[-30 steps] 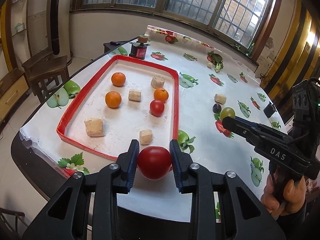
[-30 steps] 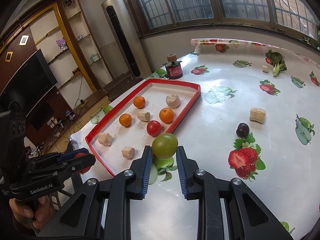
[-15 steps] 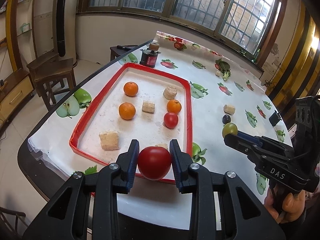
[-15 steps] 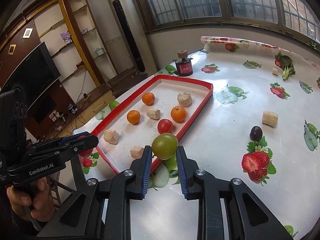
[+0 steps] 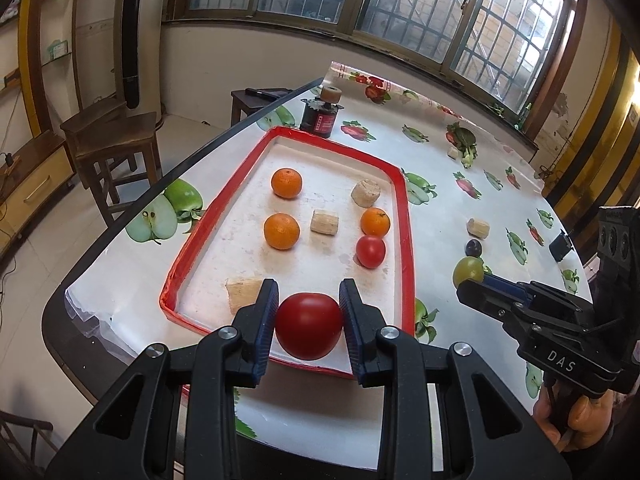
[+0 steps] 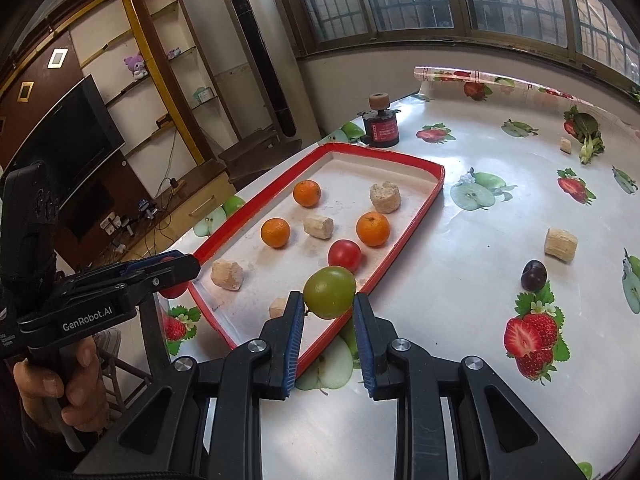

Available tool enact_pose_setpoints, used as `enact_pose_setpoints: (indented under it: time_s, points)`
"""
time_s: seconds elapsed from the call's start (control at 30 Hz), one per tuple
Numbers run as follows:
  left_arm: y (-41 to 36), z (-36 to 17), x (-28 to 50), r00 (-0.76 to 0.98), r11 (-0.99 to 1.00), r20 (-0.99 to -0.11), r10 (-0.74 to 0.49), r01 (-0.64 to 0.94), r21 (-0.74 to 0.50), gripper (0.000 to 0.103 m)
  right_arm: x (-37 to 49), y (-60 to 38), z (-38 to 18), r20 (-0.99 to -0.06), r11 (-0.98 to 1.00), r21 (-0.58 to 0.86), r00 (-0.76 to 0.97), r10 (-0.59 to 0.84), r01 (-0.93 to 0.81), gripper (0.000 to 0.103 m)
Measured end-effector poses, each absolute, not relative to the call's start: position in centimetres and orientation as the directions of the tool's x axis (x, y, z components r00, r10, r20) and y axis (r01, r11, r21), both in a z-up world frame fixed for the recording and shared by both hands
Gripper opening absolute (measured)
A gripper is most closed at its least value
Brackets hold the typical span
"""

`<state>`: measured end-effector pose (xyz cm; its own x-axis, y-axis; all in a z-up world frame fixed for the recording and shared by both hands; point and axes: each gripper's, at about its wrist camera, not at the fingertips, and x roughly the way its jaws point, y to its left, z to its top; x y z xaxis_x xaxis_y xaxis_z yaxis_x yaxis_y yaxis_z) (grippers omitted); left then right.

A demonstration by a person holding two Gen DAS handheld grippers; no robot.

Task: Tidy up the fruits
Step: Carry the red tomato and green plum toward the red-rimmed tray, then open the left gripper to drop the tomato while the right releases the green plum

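My left gripper [image 5: 308, 320] is shut on a large red tomato [image 5: 309, 326] and holds it above the near end of the red-rimmed tray [image 5: 405, 216]. My right gripper [image 6: 329, 312] is shut on a green tomato [image 6: 329, 292] above the tray's near right rim [image 6: 416, 220]. In the tray lie three oranges [image 5: 281, 231], a small red tomato [image 5: 371, 251] and several beige chunks [image 5: 324, 222]. The right gripper also shows in the left wrist view [image 5: 470, 278], the left one in the right wrist view [image 6: 176, 270].
A dark plum [image 6: 533, 275] and a beige chunk [image 6: 561, 243] lie on the fruit-print tablecloth right of the tray. A red jar with a cork top [image 6: 382, 128] stands behind the tray. Leafy greens [image 6: 588, 136] lie far right. Wooden stools [image 5: 116, 140] stand left of the table.
Both grippers have moved forward over the tray with their fruit still held. The red tomato now hangs over the tray's near end, the green tomato over its right rim.
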<state>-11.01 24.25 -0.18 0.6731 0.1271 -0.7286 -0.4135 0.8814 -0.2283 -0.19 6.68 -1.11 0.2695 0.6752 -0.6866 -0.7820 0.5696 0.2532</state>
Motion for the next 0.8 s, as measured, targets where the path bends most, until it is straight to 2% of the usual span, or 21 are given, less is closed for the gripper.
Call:
enact_pose_setpoints:
  time_s: [0.5,0.8]
  points:
    - [29.1,-1.3,-8.1,0.641,0.860,-0.750,0.165,-0.466,-0.209,0.029,1.3,10.3,-2.0,-0.698,0.540,0.271,0.223,0.680,-0.797,0.025]
    - [30.6,-3.0,-5.4,0.609,0.859,-0.776,0.161,-0.473,-0.194,0.029,1.6,13.4,-4.3,-0.734,0.521,0.279,0.172,0.658,-0.807,0.025]
